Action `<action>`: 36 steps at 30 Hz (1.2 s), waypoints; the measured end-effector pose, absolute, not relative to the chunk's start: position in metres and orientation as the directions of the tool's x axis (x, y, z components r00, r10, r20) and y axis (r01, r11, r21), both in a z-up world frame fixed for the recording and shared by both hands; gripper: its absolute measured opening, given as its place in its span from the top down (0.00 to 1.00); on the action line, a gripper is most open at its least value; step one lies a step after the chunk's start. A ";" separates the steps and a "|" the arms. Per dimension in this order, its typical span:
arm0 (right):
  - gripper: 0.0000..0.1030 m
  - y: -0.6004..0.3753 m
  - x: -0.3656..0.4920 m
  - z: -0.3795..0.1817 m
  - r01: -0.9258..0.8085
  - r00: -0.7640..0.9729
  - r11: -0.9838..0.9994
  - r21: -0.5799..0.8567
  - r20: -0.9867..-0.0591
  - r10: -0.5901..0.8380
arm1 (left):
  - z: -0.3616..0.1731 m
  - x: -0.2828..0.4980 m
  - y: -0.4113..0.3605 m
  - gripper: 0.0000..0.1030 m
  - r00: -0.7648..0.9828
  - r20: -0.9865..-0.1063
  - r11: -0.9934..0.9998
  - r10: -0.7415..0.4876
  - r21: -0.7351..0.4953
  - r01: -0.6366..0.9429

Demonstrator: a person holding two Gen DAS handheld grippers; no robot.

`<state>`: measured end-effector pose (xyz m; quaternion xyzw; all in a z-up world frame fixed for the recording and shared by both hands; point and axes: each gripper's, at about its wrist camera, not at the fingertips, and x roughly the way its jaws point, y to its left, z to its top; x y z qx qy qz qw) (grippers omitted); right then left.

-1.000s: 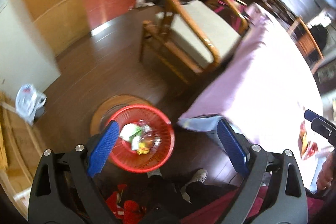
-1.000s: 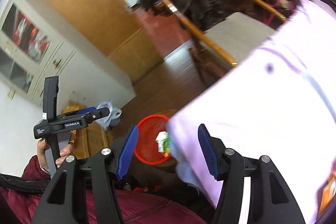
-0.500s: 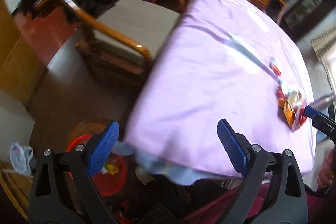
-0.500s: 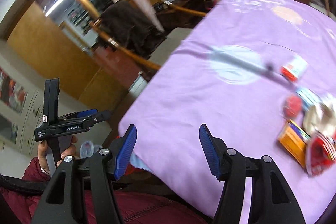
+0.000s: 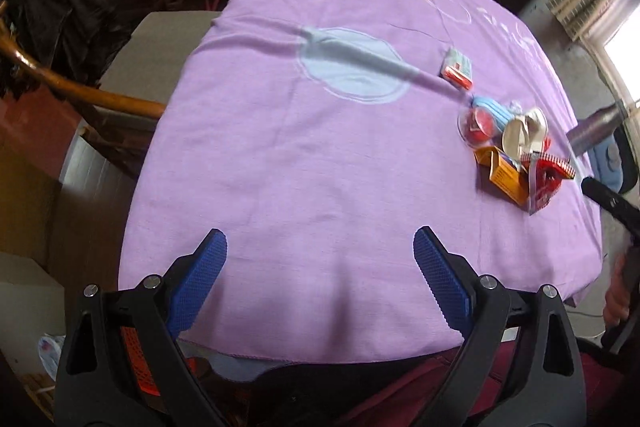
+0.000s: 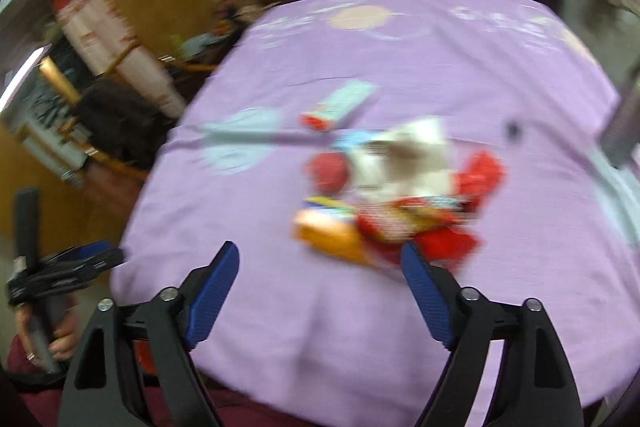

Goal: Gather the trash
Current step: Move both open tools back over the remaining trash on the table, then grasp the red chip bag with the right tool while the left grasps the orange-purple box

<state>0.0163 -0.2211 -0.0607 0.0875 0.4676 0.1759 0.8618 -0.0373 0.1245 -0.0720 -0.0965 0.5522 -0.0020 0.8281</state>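
Because the heap of crumpled red, orange and white wrappers (image 6: 396,203) lies on the lilac-clothed bench (image 6: 280,307), the right tongs (image 6: 320,291) are being opened, empty, just short of it; the left tongs (image 5: 320,279) are held wide and empty, well apart.

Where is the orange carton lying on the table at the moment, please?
In the left wrist view the orange carton lies on the purple tablecloth toward the right edge, at the near end of the trash pile, beside the red wrapper and below the white cup.
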 end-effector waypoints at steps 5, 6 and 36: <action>0.09 -0.252 0.034 -0.084 -0.161 0.510 0.934 0.321 -0.783 0.357 | -0.072 -0.044 0.121 0.12 0.375 -0.924 0.982 -0.079 -0.137 -0.128; 0.07 -0.256 0.037 -0.088 -0.158 0.511 0.933 0.323 -0.782 0.357 | -0.071 -0.045 0.121 0.12 0.371 -0.926 0.982 -0.073 -0.131 -0.135; 0.85 -0.380 -0.014 -0.092 0.035 0.577 0.896 0.442 -0.741 0.343 | -0.103 0.050 -0.123 0.11 0.322 -0.928 0.910 -0.189 -0.043 0.412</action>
